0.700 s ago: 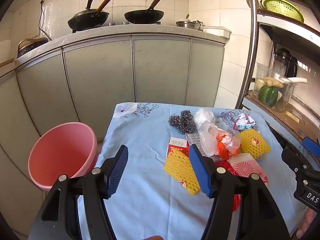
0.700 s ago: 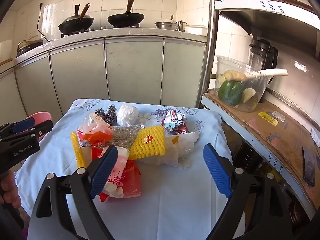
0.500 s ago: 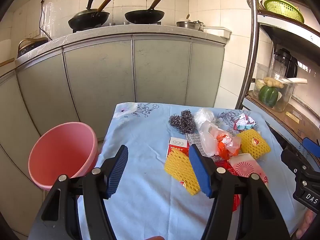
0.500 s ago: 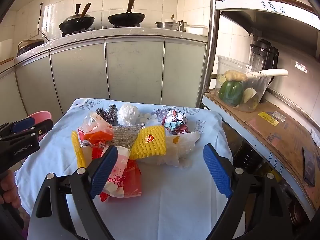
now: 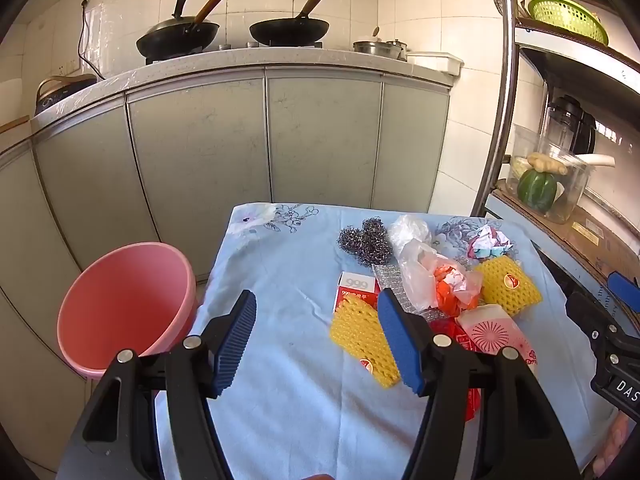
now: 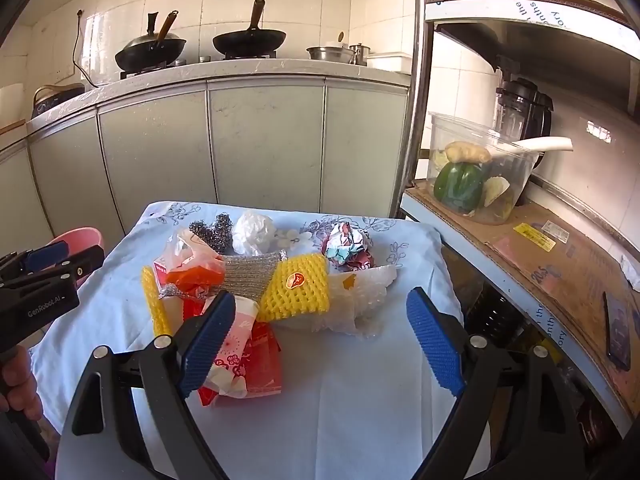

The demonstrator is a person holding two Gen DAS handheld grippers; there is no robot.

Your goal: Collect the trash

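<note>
Looking along the left gripper [image 5: 318, 340], we see its blue pads spread wide with nothing between them, held above the near part of the table [image 5: 280, 264], which wears a pale blue floral cloth; the trash lies in a heap on the right half of the cloth; a yellow foam net [image 5: 362, 344] sits just beyond the right pad, touching a red-and-white box [image 5: 356, 290]; behind these are two steel scourers [image 5: 366, 240], a white bag [image 5: 410, 230], a clear bag with orange scraps [image 5: 444, 284], a second yellow net [image 5: 508, 286], a crumpled wrapper [image 5: 490, 238] and a pink packet [image 5: 494, 330]; a pink bin [image 5: 124, 304] stands off the table's left edge, mouth tilted our way; the right gripper [image 5: 608, 328] shows at the right edge.

From the right wrist, we see the right gripper [image 6: 320, 344] likewise wide open and empty, hanging over the near side of the heap; its left pad overlaps the pink packet [image 6: 236, 332] in the picture, though we cannot tell whether it touches; the yellow net [image 6: 298, 290] lies against a silver mesh cloth [image 6: 250, 274] and a bubble-wrap sheet [image 6: 364, 300]; the scourers [image 6: 214, 230] and white bag [image 6: 254, 230] sit at the far side; the left gripper [image 6: 40, 276] shows at the left, the bin [image 6: 82, 238] partly hidden behind it.
</note>
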